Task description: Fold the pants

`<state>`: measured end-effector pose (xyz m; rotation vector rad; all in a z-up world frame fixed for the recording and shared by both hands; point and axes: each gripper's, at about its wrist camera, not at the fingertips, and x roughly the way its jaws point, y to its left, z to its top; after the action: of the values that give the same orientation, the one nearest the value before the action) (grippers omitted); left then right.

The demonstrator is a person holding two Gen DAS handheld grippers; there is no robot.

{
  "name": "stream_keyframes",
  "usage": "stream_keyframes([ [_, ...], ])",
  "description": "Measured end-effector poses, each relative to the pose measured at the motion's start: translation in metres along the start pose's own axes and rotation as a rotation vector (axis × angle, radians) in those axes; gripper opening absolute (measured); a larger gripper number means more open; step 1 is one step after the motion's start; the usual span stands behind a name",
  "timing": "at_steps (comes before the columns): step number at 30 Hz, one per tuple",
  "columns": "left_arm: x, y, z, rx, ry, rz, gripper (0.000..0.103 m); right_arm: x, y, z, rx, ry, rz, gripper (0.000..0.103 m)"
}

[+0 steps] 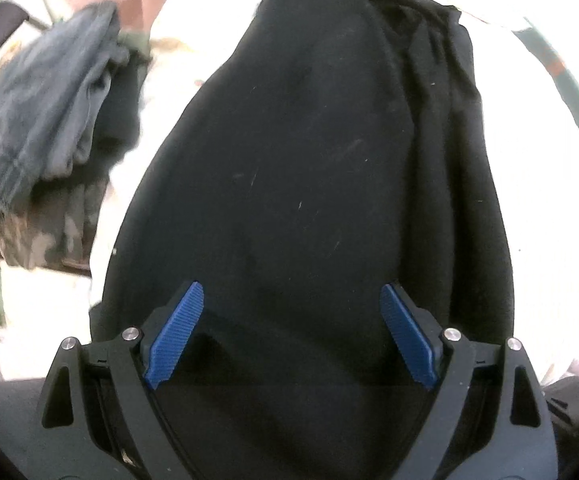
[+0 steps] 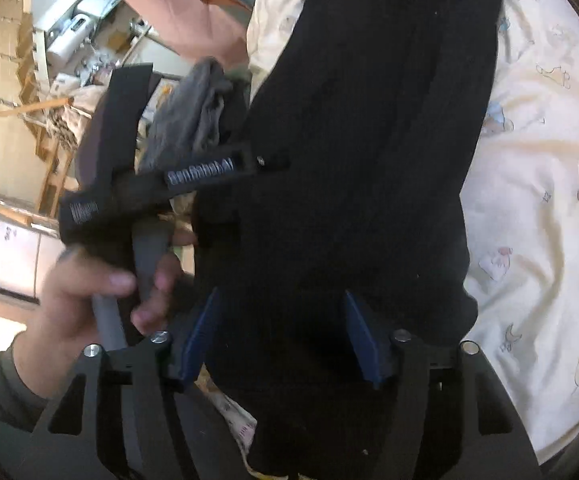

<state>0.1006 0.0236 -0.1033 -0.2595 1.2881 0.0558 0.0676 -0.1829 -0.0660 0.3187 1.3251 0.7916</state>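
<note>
Your left gripper (image 1: 291, 332) hangs wide open just above the black pants (image 1: 309, 168), nothing pinched. Your right gripper (image 2: 283, 336) is parted too, straddling the pants' near end on the printed sheet (image 2: 537, 184).

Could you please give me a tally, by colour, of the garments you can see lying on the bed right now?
Black: 1, the pants laid lengthwise on the bedsheet.
Grey: 1, a crumpled garment at the top of the pile on the left.
Camouflage: 1, a garment underneath the grey one.
Total: 3 garments.
</note>
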Motion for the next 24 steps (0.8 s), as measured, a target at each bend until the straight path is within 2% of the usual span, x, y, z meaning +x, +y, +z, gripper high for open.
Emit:
stream_keyframes([
  [5, -0.006, -0.003, 0.000, 0.006, -0.010, -0.020, 0.088, -0.048, -0.013, -0.017, 0.033, -0.075, 0.030, 0.065],
  [7, -0.008, -0.008, -0.001, 0.021, -0.014, -0.018, 0.088, -0.072, -0.025, -0.021, 0.056, -0.144, -0.018, 0.065],
  [10, -0.015, -0.010, -0.006, 0.044, -0.039, -0.013, 0.088, -0.102, -0.060, -0.037, 0.191, -0.223, -0.093, 0.065],
  [13, -0.019, -0.007, -0.017, 0.033, -0.035, -0.014, 0.088, -0.099, -0.081, -0.052, 0.273, -0.187, -0.110, 0.065],
  [18, -0.023, -0.006, -0.038, -0.037, -0.020, -0.063, 0.088, -0.067, -0.067, -0.089, 0.211, -0.082, -0.149, 0.065],
  [19, -0.026, -0.009, -0.044, -0.024, -0.030, -0.058, 0.088, -0.058, -0.064, -0.093, 0.206, -0.080, -0.159, 0.052],
  [20, -0.028, -0.012, -0.050, -0.007, -0.040, -0.047, 0.088, -0.056, -0.064, -0.102, 0.202, -0.080, -0.160, 0.032],
  [21, -0.029, -0.015, -0.054, 0.004, -0.044, -0.039, 0.088, -0.054, -0.061, -0.107, 0.195, -0.089, -0.152, 0.005],
  [22, -0.029, -0.018, -0.060, 0.013, -0.041, -0.039, 0.088, -0.057, -0.054, -0.110, 0.177, -0.110, -0.149, 0.005],
  [24, -0.028, -0.021, -0.068, 0.013, -0.030, -0.055, 0.088, -0.079, -0.030, -0.120, 0.103, -0.208, -0.159, 0.004],
])
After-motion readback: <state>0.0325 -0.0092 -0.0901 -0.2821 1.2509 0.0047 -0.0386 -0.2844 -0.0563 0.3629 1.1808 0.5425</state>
